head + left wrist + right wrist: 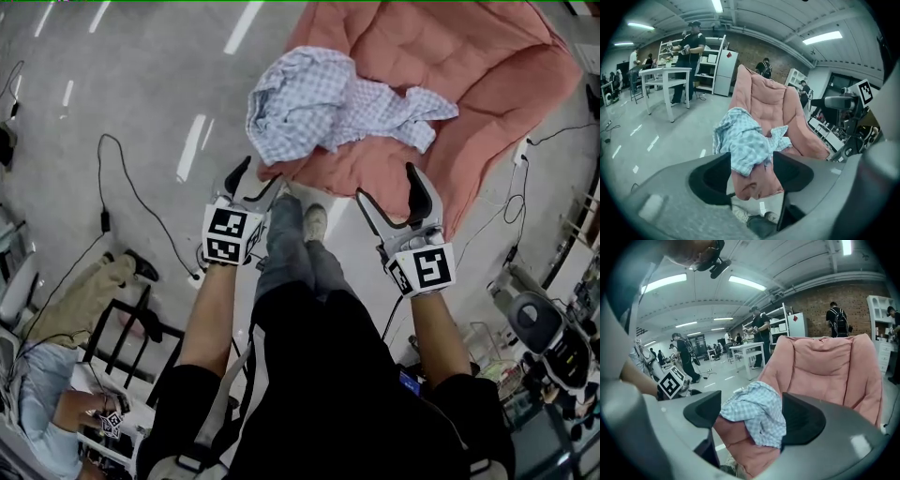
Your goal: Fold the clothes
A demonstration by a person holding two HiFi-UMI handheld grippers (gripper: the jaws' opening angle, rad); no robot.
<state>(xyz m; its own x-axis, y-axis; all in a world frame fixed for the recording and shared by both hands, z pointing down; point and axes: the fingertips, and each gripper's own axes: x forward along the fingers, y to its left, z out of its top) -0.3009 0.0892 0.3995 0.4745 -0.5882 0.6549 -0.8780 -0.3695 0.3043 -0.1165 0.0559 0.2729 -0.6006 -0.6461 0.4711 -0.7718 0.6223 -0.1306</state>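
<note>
The left gripper [255, 183] is empty, its jaws about half apart. The right gripper [387, 183] is empty too, with its jaws spread wide. Both hang just short of the front edge of the salmon-pink padded lounge chair [487, 84], and neither touches cloth.

The crumpled blue-and-white checked cotton shirt [328, 103] lies in a heap on the chair's seat. It sits towards the front left edge, with one sleeve trailing to the right.

Folding has not begun, so this looks like the reach for the garment. The next move probably calls for each gripper to come forward and close on a separate part of the shirt, a shoulder or a hem, so it can be lifted and shaken flat. The seat is soft and dished, which gives a poor surface for folding.

The head view alone shows both grippers at once, along with the person's legs and shoes beneath them. The left gripper [752, 171] view shows the shirt drooping over the seat's front lip. The right gripper [752, 416] view shows the upright backrest and the other gripper's marker cube [671, 383].
</note>
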